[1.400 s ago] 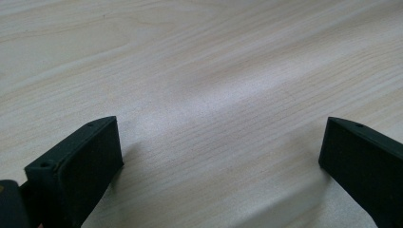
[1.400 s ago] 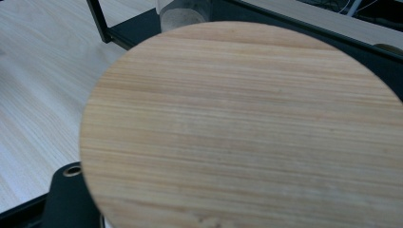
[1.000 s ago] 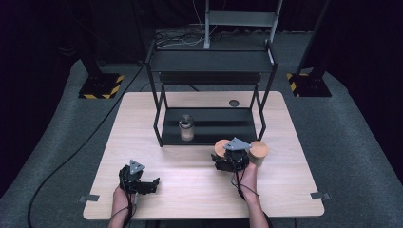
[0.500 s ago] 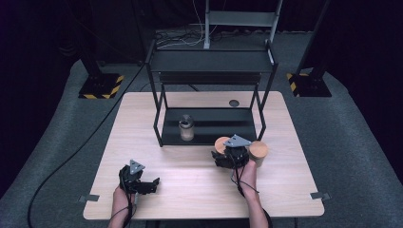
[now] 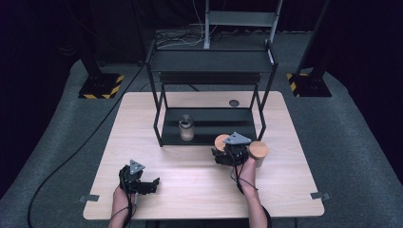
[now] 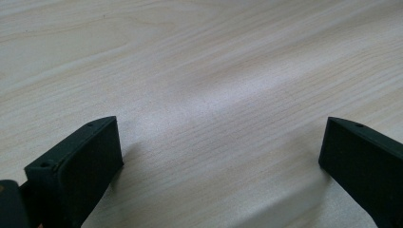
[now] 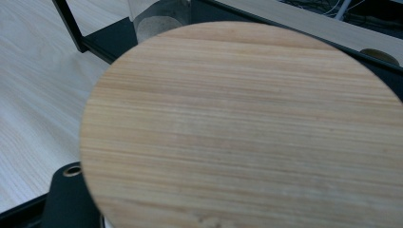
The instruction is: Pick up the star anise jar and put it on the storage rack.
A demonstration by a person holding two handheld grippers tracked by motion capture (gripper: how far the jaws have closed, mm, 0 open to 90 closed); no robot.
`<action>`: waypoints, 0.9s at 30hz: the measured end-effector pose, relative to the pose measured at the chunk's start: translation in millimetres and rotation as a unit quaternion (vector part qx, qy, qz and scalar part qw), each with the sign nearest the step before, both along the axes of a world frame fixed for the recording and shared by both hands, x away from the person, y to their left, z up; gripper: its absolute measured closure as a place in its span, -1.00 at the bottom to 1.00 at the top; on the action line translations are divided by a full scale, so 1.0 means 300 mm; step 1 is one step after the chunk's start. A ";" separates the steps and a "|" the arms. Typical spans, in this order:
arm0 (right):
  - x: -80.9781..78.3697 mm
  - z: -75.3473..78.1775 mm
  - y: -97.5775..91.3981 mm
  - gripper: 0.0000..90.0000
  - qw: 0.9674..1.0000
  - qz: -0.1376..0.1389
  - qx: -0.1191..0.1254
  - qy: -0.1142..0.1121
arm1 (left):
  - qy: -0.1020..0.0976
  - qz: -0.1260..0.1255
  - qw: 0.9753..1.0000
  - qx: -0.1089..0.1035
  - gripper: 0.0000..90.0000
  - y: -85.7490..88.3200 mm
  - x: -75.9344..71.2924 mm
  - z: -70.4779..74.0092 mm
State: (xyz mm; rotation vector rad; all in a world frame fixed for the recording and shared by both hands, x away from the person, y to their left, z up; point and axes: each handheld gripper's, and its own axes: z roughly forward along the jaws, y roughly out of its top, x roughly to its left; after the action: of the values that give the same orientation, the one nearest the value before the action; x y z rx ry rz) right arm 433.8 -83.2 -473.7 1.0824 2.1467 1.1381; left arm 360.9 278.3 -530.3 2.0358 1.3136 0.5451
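Observation:
A round wooden lid (image 7: 247, 128) lies across my right gripper's jaws and hides the pads and whatever is under it. In the high view the right gripper (image 5: 223, 151) is shut on that wooden lid (image 5: 221, 141), just in front of the black rack's (image 5: 209, 64) lower shelf. A second wooden-topped piece (image 5: 259, 150) stands on the table close to the gripper's right. A glass jar (image 5: 186, 128) stands on the lower shelf; it is at the top of the right gripper view as the jar (image 7: 157, 19). My left gripper (image 5: 151, 184) rests near the table's front left, open, with bare wood between its jaws (image 6: 221, 137).
The light wooden table (image 5: 190, 180) has free room across its middle and front. The two-level black rack takes up the back centre. A small dark round spot (image 5: 234, 102) lies behind the rack. Cables and stands sit on the grey floor beyond.

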 end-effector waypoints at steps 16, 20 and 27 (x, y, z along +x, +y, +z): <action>0.022 0.007 0.017 -0.44 1.000 0.000 0.000 -0.003 | 0.000 0.000 1.000 0.000 -1.00 0.000 0.000 0.000; 0.030 0.008 0.017 -0.44 1.000 -0.002 0.000 -0.004 | 0.000 0.000 1.000 0.000 -1.00 0.000 0.000 0.000; 0.044 0.009 0.016 -0.44 1.000 -0.004 0.002 -0.002 | 0.000 0.000 1.000 0.000 -1.00 0.000 0.000 0.000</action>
State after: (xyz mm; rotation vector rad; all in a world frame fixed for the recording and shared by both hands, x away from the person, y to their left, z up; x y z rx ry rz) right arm 447.0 -78.3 -470.9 1.0869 2.1365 1.1406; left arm 360.9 278.3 -530.3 2.0355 1.3136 0.5452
